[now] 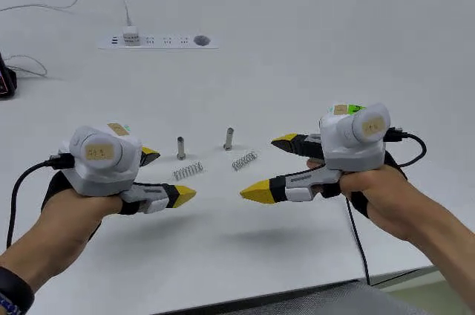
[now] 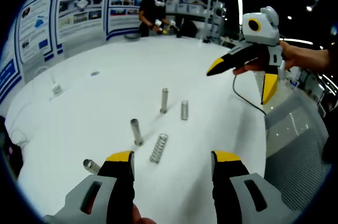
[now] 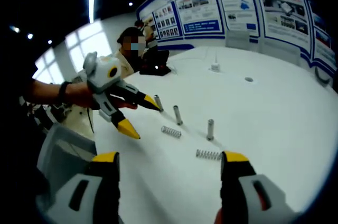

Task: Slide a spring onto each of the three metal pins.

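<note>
Hovering low over the counter [image 1: 297, 70], the left gripper [image 1: 169, 174] and the right gripper [image 1: 263, 166] face each other, each with its jaws spread wide and nothing between them. No spring sits on a pin yet, so the step in hand looks like the first pick-up.

Just nearer than the middle pin [image 1: 181, 147], almost at its foot, the first spring [image 1: 188, 171] lies flat. The second spring [image 1: 244, 160] lies to the right of the middle pin, also a little nearer. Both rest loose on the bare counter, in no tray or holder. The outer pin [image 1: 228, 138] stands upright to the right of the middle pin, about level with it. To the left of the middle pin, close by a jaw tip of the left gripper, the right gripper view shows the third pin [image 3: 157, 102], upright too.

To do this well, I judge, a gripper should come down square on the first spring, since it will roll. It should close lightly across the coils near one end, because a hard squeeze would deform them. Then the spring needs tipping upright with its open end centred over the middle pin's top, and lowering straight along the pin.

Well beyond the middle pin lies a power strip [image 1: 156, 40].
</note>
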The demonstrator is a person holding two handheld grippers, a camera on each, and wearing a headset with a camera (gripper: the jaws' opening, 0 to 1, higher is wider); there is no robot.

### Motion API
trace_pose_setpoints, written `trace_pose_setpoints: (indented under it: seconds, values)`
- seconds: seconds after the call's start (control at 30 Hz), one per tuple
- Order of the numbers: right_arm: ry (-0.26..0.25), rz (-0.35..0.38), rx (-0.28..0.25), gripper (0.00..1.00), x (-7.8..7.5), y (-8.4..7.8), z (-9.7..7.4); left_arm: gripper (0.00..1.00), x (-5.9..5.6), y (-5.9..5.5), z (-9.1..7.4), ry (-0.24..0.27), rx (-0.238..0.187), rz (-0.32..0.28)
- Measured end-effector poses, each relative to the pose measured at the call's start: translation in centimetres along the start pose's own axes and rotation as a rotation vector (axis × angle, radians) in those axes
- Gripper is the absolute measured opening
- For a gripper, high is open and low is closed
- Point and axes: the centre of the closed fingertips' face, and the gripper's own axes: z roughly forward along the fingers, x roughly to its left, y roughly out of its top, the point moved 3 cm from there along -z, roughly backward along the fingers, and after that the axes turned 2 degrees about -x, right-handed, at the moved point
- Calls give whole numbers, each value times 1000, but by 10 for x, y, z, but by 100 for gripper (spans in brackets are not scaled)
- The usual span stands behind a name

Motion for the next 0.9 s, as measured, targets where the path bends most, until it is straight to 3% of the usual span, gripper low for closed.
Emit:
trace_pose_setpoints:
  seconds: [0.27, 0.6, 0.9]
  values:
    - [-1, 6, 8, 80, 3, -6, -6, 56, 2, -9, 18, -10, 41, 29]
    - [-9, 30, 15, 78, 3, -15, -15, 46, 5, -25, 34, 0, 51, -13]
    - [-22, 42, 11, 78, 2, -17, -20, 37, 9, -23, 40, 23, 43, -12]
